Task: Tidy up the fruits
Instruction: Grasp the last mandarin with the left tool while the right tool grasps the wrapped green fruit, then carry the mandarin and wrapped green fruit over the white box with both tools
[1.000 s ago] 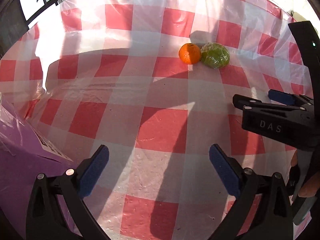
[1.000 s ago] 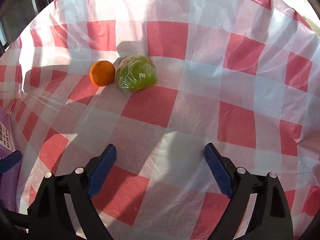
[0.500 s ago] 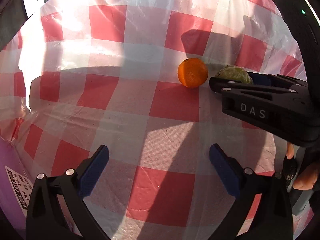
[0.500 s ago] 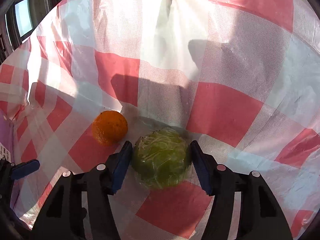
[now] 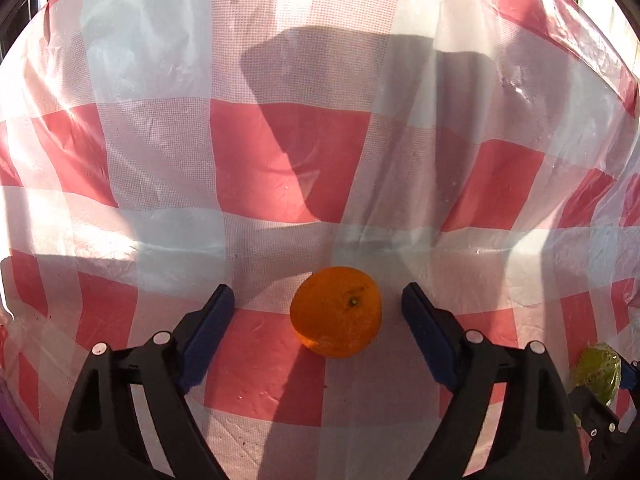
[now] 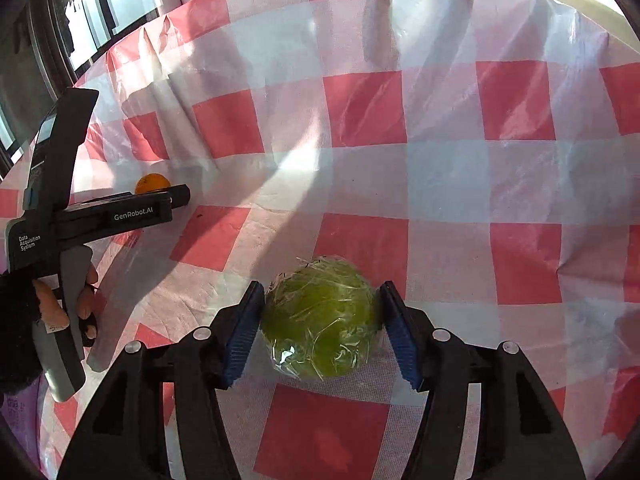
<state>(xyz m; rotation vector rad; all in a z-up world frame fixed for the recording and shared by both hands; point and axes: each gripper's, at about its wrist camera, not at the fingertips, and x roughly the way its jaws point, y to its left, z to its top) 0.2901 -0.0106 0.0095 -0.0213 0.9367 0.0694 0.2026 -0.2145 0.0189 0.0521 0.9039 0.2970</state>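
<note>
An orange (image 5: 335, 311) lies on the red-and-white checked tablecloth (image 5: 280, 168), between the blue pads of my open left gripper (image 5: 318, 300), with gaps on both sides. A green fruit wrapped in clear film (image 6: 321, 319) sits between the pads of my right gripper (image 6: 322, 300), which is shut on it with both pads touching its sides. The green fruit shows at the right edge of the left wrist view (image 5: 598, 372). The orange (image 6: 151, 183) peeks out behind the left gripper body (image 6: 100, 216) in the right wrist view.
The plastic tablecloth (image 6: 440, 184) is wrinkled and rises at the back. A purple bag edge (image 6: 16, 420) shows at the lower left. Dark window frames (image 6: 48, 40) stand beyond the table's far left edge.
Both grippers moved forward. The left one now has the orange between its open fingers. The right one has closed on the green fruit and turned away from the orange.
</note>
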